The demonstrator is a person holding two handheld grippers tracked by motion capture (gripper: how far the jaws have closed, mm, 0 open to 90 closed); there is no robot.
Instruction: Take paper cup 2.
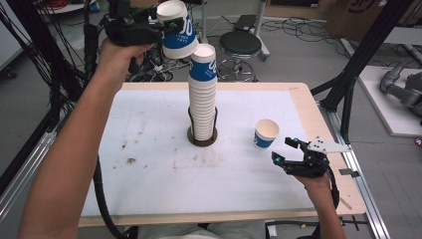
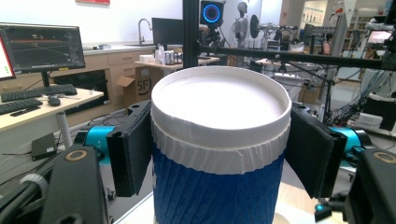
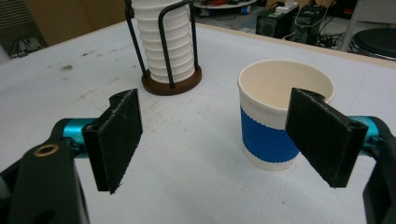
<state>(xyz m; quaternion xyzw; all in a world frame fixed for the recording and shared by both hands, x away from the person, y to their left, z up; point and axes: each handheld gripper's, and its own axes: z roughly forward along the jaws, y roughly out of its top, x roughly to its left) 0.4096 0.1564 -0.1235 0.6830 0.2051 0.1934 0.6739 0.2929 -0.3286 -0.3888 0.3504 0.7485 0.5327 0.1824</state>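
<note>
High at the back left, my left gripper is shut on a blue and white paper cup, which is upside down and tilted, just up and left of the top of the stack. In the left gripper view both pads press the sides of this cup. A tall stack of upturned cups stands in a black wire holder with a round brown base at the table's middle. A single cup stands upright to the right. My right gripper rests open just in front of it, and that cup stands beyond the right pad.
The white mat on the wooden table carries some dark stains at the left. A black stool and cables lie on the floor beyond the table. Black frame posts rise at the right.
</note>
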